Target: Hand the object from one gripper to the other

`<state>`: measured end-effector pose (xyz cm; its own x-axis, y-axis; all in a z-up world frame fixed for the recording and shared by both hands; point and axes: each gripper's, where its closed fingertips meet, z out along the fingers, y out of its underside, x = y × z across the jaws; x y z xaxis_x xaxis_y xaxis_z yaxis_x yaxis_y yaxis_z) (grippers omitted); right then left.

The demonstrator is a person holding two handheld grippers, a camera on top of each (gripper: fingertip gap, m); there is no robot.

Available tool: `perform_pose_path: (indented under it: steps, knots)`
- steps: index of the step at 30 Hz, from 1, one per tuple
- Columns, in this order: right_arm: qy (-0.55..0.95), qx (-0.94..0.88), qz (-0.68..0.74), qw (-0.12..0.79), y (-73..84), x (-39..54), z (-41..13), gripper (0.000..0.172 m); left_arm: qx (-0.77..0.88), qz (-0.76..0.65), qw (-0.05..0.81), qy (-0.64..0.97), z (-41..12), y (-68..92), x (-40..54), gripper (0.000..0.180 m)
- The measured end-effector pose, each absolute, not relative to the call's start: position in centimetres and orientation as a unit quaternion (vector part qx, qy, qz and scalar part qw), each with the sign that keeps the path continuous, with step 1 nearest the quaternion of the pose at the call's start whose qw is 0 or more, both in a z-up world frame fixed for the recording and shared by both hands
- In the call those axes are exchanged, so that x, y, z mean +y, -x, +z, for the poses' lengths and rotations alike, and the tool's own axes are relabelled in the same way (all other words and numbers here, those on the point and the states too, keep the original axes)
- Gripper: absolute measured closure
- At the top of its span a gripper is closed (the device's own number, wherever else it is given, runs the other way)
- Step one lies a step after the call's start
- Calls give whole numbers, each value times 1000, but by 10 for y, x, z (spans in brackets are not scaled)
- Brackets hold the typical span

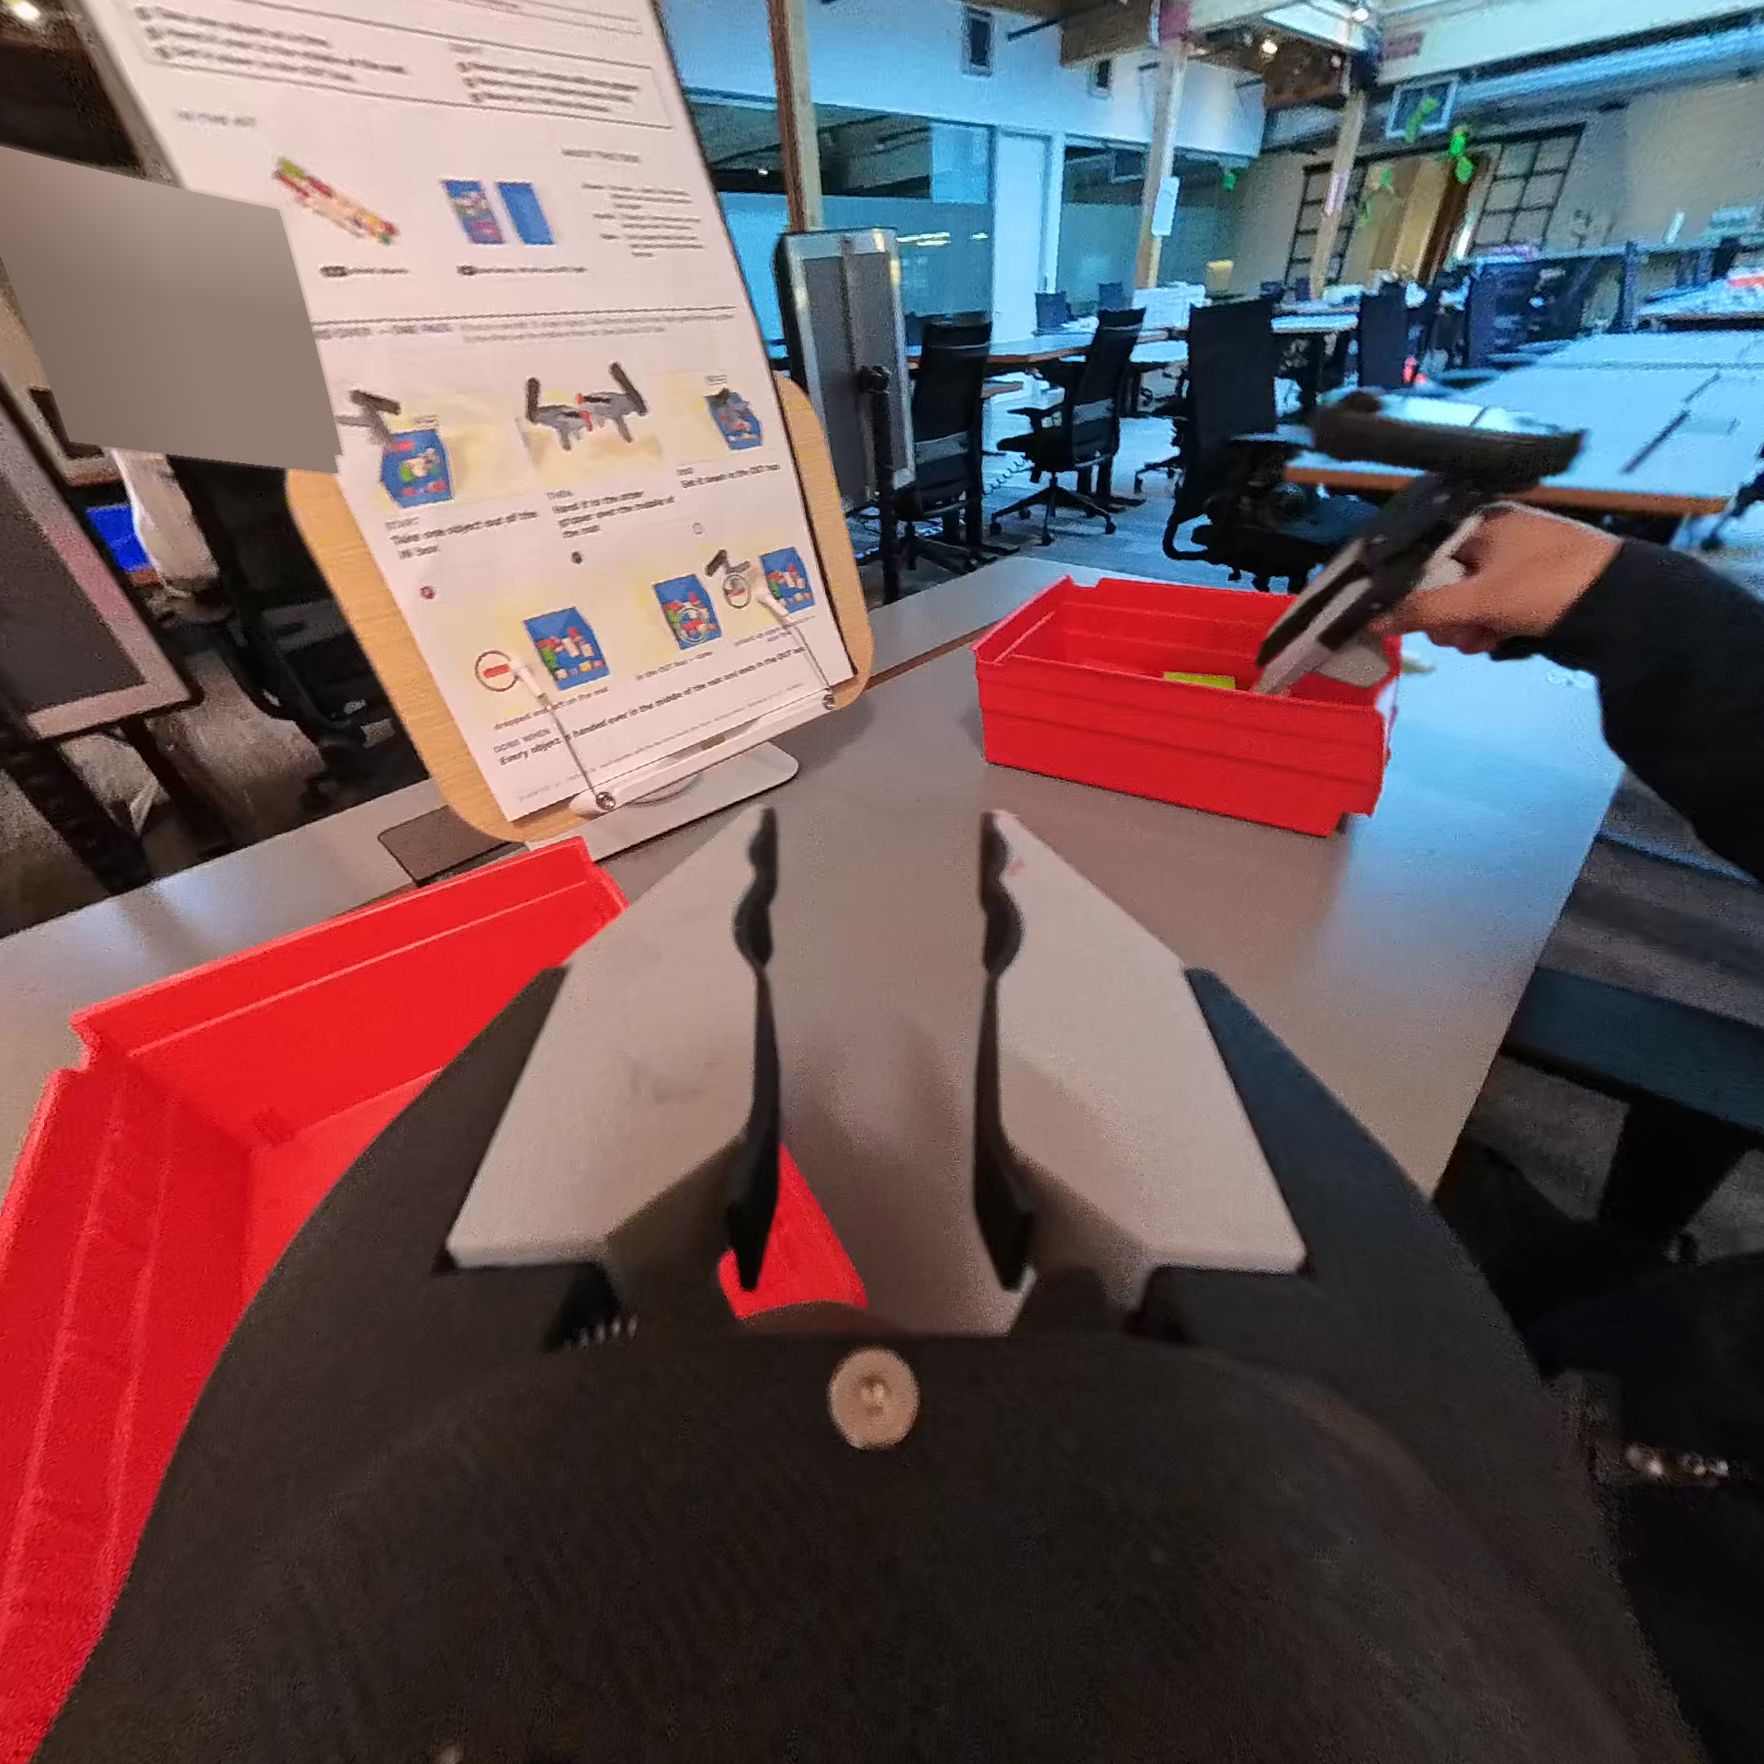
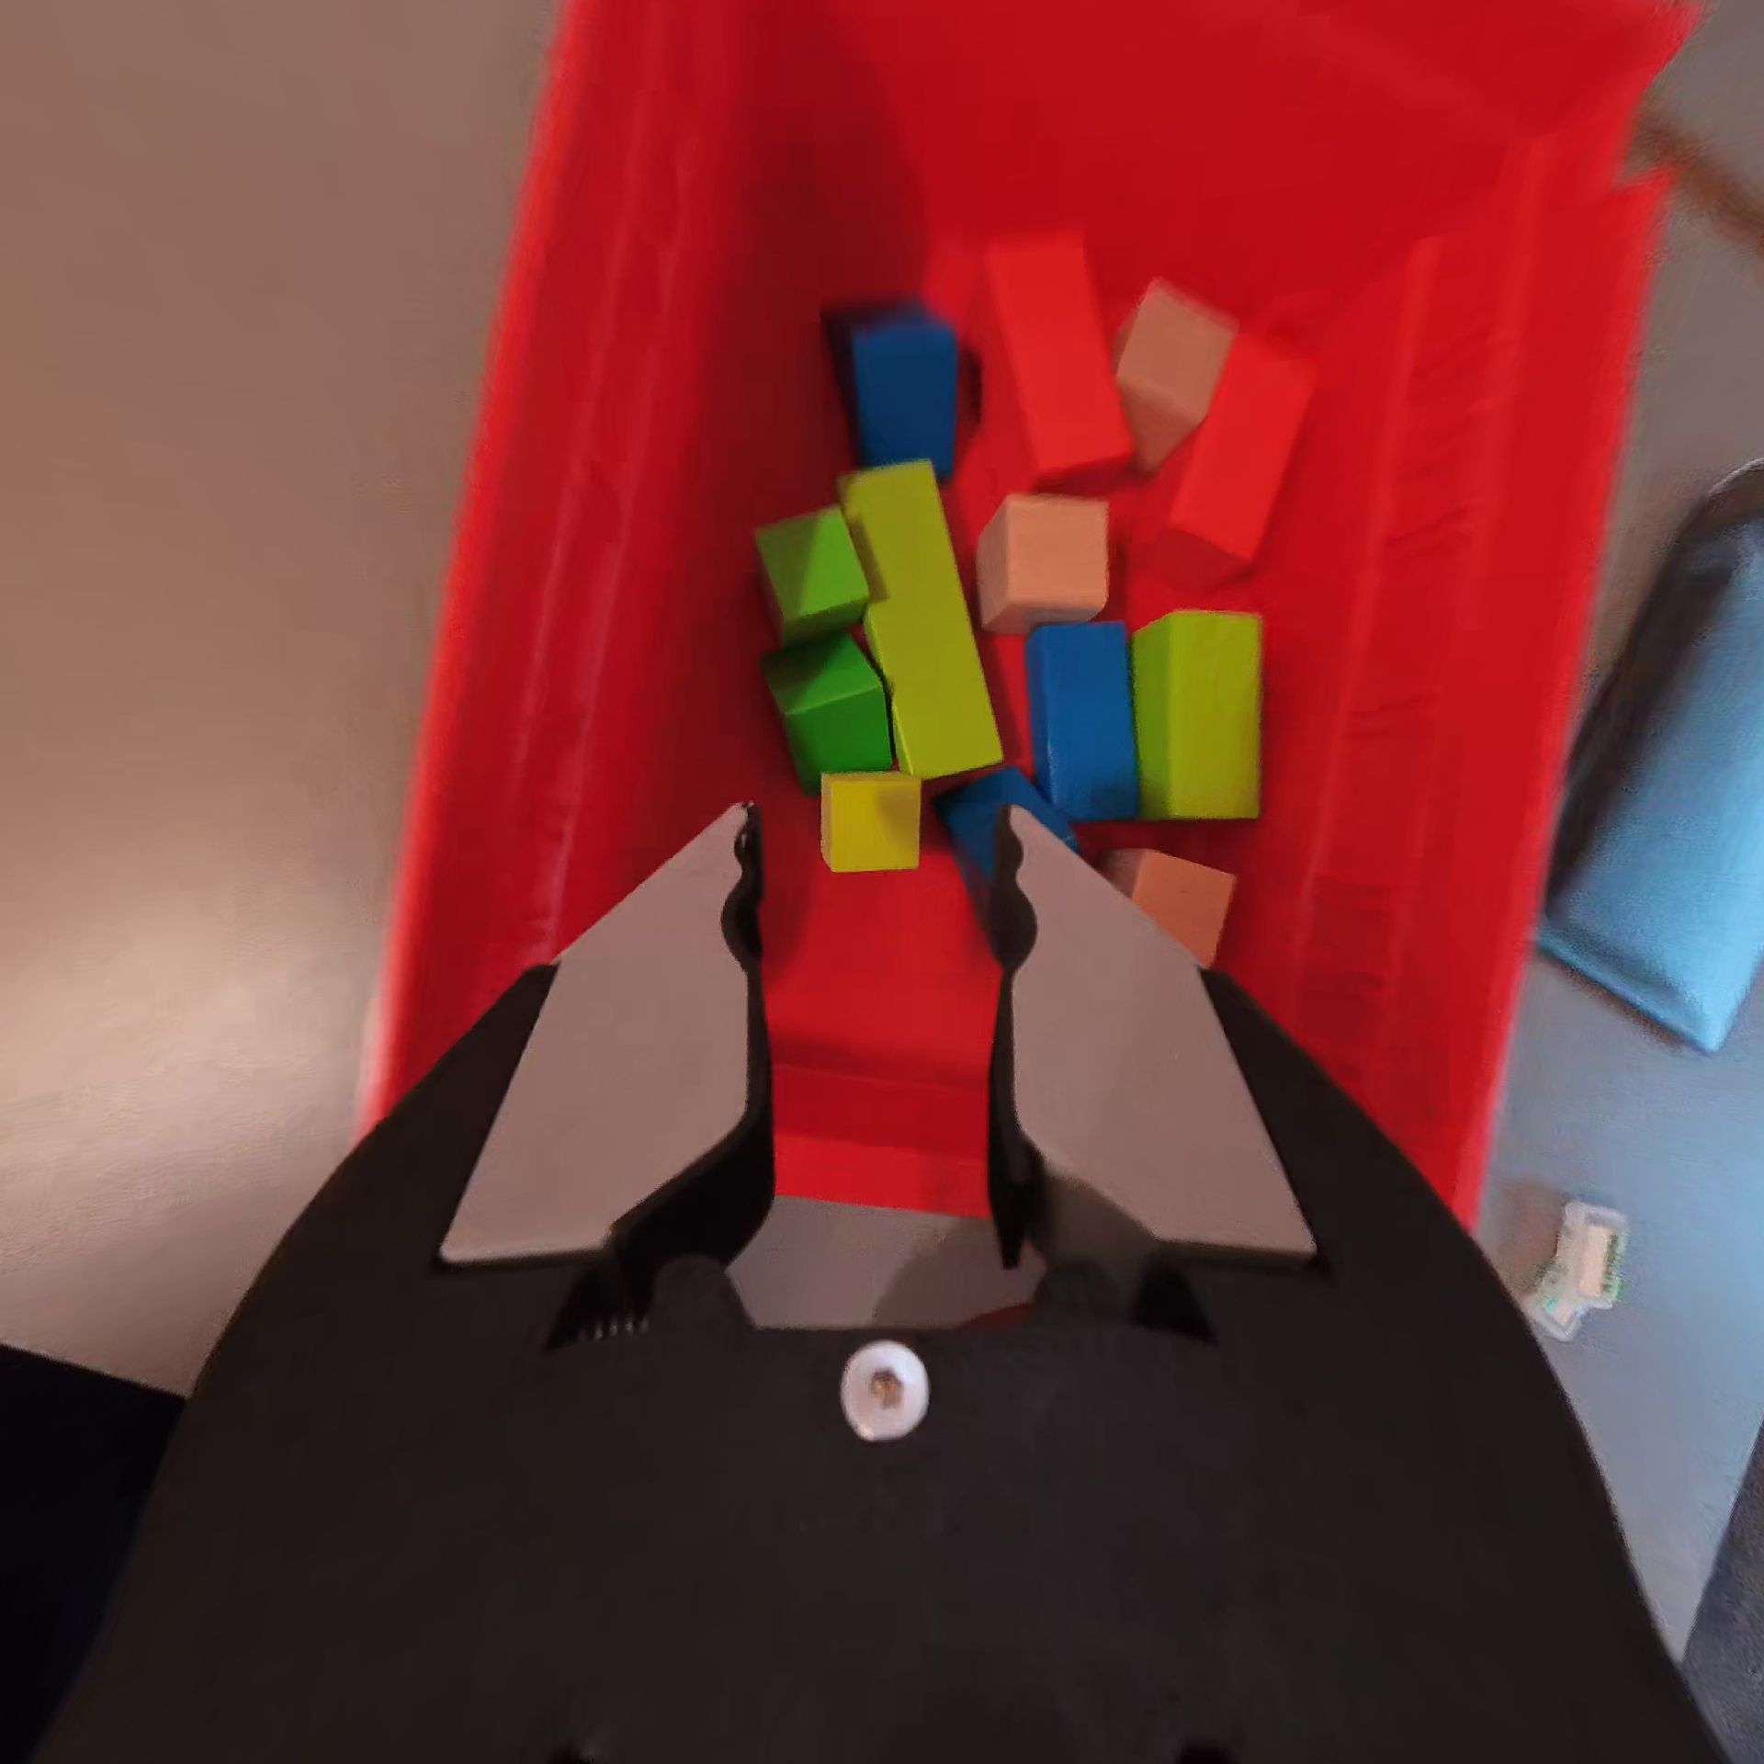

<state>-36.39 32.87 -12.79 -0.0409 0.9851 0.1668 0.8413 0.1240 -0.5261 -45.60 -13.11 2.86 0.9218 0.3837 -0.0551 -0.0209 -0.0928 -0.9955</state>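
Observation:
My left gripper (image 1: 876, 835) is open and empty above the grey table (image 1: 1193, 916), beside a red bin (image 1: 315, 993) at its left. My right gripper (image 2: 873, 829) is open and empty over a second red bin (image 2: 668, 477) that holds several wooden blocks. A small yellow cube (image 2: 871, 821) lies on the bin floor just beyond the fingertips, between their lines, untouched. A blue block (image 2: 983, 826) lies by the right fingertip (image 2: 1026, 859). In the left wrist view the right gripper (image 1: 1336, 620) dips into the far red bin (image 1: 1184, 725), held by a hand.
An instruction sheet on a wooden stand (image 1: 573, 477) rises behind the left bin. Green (image 2: 931, 620), blue (image 2: 1083, 716), red (image 2: 1050, 353) and tan (image 2: 1045, 563) blocks fill the bin. A blue cushion (image 2: 1661, 811) lies right of the bin. Office chairs and desks stand behind. The grippers' ends are close to 50 centimeters from one another.

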Motion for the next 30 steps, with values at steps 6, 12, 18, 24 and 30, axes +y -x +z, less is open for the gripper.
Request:
perform_pose_path:
  steps: [6,12,18,24,30]
  knots:
    - [532,-696,325,355,367,246,-24,127,-157,113,698,690,40,459,-132,123]
    - [384,-698,474,375,362,137,7,131,-186,100,669,713,23,468,-126,121]
    - [383,-720,491,307,377,90,-36,122,-197,106,665,713,21,471,-132,121]
    - [408,-729,501,226,391,76,-77,121,-244,156,638,714,12,496,-152,122]
    - [426,-729,502,188,405,61,-93,124,-309,180,546,758,-44,541,-169,119]
